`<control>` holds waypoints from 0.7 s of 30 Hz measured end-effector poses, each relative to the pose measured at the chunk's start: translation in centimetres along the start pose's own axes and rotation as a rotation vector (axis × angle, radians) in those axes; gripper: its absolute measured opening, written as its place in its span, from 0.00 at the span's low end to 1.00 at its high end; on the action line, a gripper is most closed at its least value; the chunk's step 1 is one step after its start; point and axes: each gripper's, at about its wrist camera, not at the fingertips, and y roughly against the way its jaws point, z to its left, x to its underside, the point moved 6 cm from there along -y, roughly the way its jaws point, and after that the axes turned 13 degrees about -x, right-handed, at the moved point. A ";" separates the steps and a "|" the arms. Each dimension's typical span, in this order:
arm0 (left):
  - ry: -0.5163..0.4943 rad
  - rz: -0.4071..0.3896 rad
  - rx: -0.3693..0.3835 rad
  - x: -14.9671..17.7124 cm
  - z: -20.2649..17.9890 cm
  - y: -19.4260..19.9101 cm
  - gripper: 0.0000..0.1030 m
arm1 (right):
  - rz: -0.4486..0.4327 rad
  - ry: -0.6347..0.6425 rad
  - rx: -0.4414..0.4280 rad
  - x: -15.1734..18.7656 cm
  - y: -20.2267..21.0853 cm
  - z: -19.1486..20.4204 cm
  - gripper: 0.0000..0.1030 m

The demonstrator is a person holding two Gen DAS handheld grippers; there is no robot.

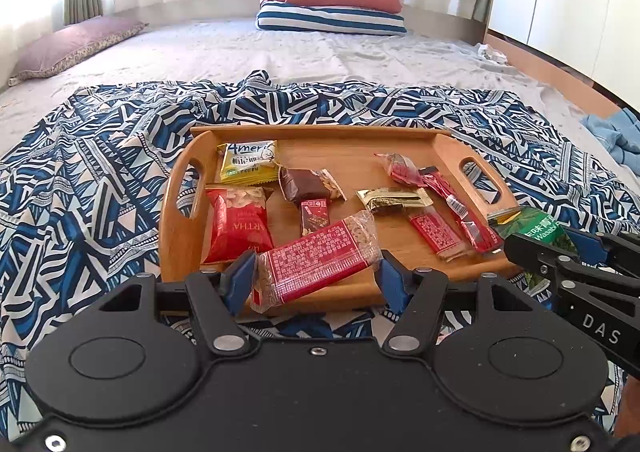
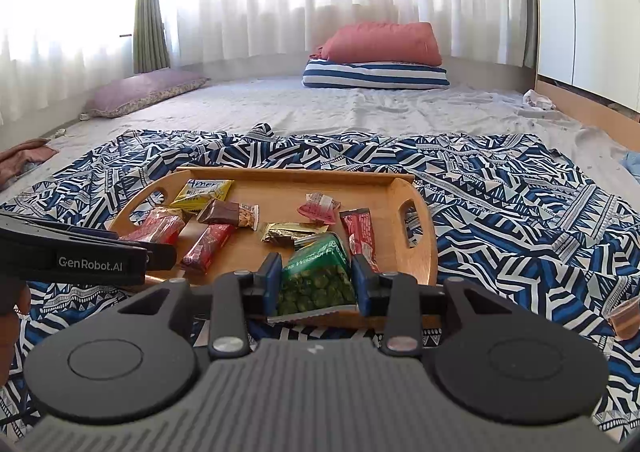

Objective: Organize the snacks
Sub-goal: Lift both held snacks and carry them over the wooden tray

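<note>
Left gripper (image 1: pixel 318 272) clamps crinkly red bar wrapper (image 1: pixel 316 258) over smooth wooden tray (image 1: pixel 320 134)

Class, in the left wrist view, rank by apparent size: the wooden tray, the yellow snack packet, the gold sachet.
1. Wooden tray, clearly largest.
2. Yellow snack packet.
3. Gold sachet, slimmer, though close enough to the packet to be unsure.

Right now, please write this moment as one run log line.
left gripper: shut on red bar | right gripper: shut on green wasabi pack | wooden tray: other snacks inside
</note>
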 end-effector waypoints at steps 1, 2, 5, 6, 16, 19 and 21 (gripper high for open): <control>0.000 0.002 0.002 0.0 -0.1 -0.2 0.60 | 0.003 -0.005 -0.001 0.0 -0.2 -0.1 0.40; -0.002 0.006 0.004 -0.1 -0.2 -0.5 0.60 | 0.007 -0.010 -0.003 0.0 -0.5 -0.2 0.40; -0.006 0.020 0.006 0.0 -0.6 -1.2 0.60 | 0.019 -0.023 -0.008 -0.1 -1.3 -0.4 0.40; -0.006 0.024 0.008 -0.1 -0.6 -1.5 0.60 | 0.022 -0.022 -0.010 -0.1 -1.6 -0.5 0.40; 0.007 -0.011 0.030 -5.3 -0.7 -3.9 0.60 | 0.024 -0.047 -0.033 -3.3 -4.3 -2.9 0.40; 0.022 -0.008 0.050 -7.1 -0.8 -5.0 0.60 | 0.028 -0.065 -0.039 -4.7 -5.5 -3.9 0.40; 0.029 0.008 0.059 -8.1 -1.0 -6.1 0.60 | 0.031 -0.085 -0.042 -5.5 -6.5 -4.7 0.40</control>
